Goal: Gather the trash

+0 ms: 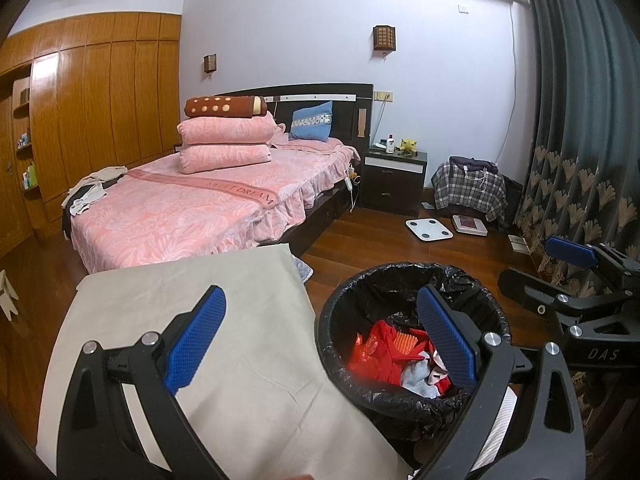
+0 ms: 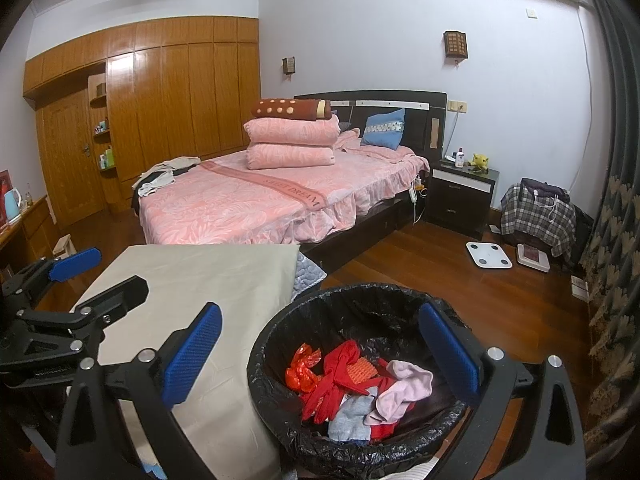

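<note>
Both grippers are seen empty, jaws spread wide: left gripper (image 1: 320,344), right gripper (image 2: 320,356). The lined bin (image 2: 280,336) sits at lower centre of the frame, beside the cloth-covered counter (image 2: 208,276). It holds the trash (image 2: 360,384): red gloves, crumpled red plastic, pale rags. Risk, as judged: a jaw could snag the loose black liner (image 1: 360,280) and drag it off the rim, spilling the contents.
</note>
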The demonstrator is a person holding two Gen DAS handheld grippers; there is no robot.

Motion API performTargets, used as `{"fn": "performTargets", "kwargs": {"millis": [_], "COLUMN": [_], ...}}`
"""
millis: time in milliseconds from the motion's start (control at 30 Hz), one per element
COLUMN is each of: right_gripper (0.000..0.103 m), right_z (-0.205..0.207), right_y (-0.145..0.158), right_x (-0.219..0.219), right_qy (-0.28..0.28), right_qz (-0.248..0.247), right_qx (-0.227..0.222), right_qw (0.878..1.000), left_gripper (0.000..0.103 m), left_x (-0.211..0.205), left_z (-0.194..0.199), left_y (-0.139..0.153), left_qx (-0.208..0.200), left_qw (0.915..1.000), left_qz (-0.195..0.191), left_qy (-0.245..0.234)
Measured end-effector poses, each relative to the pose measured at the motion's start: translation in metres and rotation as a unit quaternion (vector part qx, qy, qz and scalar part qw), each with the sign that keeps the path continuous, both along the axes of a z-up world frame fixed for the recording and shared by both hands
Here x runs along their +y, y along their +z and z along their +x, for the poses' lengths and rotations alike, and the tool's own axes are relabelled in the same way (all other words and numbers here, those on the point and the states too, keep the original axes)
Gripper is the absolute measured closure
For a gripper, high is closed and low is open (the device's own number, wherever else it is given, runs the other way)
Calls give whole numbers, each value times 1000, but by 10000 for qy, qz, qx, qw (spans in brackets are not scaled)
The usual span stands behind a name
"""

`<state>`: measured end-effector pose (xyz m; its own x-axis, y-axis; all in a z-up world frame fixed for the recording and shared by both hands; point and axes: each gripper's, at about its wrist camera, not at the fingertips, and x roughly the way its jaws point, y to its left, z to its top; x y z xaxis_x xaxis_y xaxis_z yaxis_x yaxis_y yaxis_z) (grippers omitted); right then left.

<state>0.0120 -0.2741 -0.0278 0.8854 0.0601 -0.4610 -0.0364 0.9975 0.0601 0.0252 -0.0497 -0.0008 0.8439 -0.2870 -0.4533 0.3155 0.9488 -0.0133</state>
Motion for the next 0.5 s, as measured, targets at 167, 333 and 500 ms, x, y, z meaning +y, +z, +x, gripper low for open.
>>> {"fn": "performTargets", "kwargs": {"millis": [167,333,500], "right_gripper": [6,6,6], "right_z": [0,0,0], "right_y": [1,0,0], "right_x": [0,0,0], "right_qy": [2,-2,2], "right_qz": [2,5,6], "right_qx": [-5,-3,-7], "right_qw": [10000,10000,10000], "left_gripper": [9,9,9], "left_x": [1,3,3], "left_z": [0,0,0], "left_y": [-1,-2,-3], "left_qx": [14,26,47], "left_qw": [10000,10000,10000], "left_qz": [-6,-4,-4], "left_qy": [0,3,6]}}
